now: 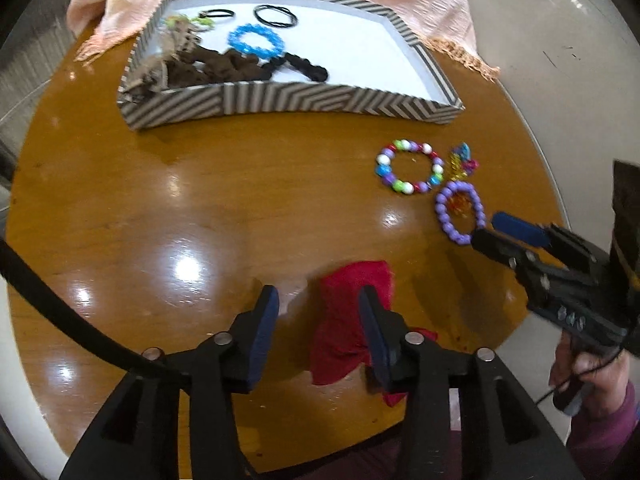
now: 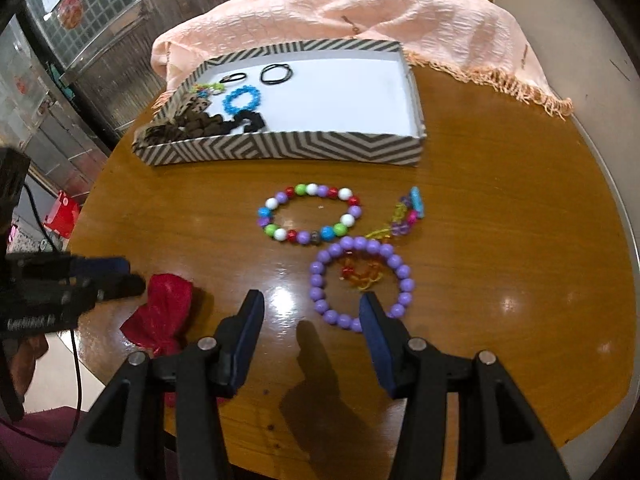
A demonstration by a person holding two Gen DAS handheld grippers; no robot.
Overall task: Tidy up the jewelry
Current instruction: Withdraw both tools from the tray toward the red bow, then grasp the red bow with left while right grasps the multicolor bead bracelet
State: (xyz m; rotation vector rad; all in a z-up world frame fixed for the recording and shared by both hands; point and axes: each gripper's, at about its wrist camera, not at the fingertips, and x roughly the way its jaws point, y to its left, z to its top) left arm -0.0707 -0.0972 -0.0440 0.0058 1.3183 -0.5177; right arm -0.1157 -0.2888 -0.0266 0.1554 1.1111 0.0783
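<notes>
My left gripper (image 1: 318,300) stands open low over the round wooden table (image 1: 160,200). A red cloth piece (image 1: 348,316) lies on the wood, partly between its fingers and partly under the right one; the pads do not press on it. My right gripper (image 2: 311,304) is open with bare wood between its fingers, and its right fingertip overlaps the near rim of a purple bead bracelet (image 2: 316,270). A multicoloured bead bracelet (image 2: 304,190) and a small colourful charm piece (image 2: 408,216) lie just beyond. The striped tray (image 2: 280,146) holds a blue bracelet (image 2: 228,102), black hair ties (image 2: 264,76) and dark scrunchies (image 2: 200,124).
A peach fringed scarf (image 2: 360,8) is draped behind and under the tray. The table's round edge runs close on the right. A hand (image 1: 588,372) in a purple sleeve holds the right gripper (image 1: 496,232), which reaches in from the right beside the purple bracelet (image 1: 442,208).
</notes>
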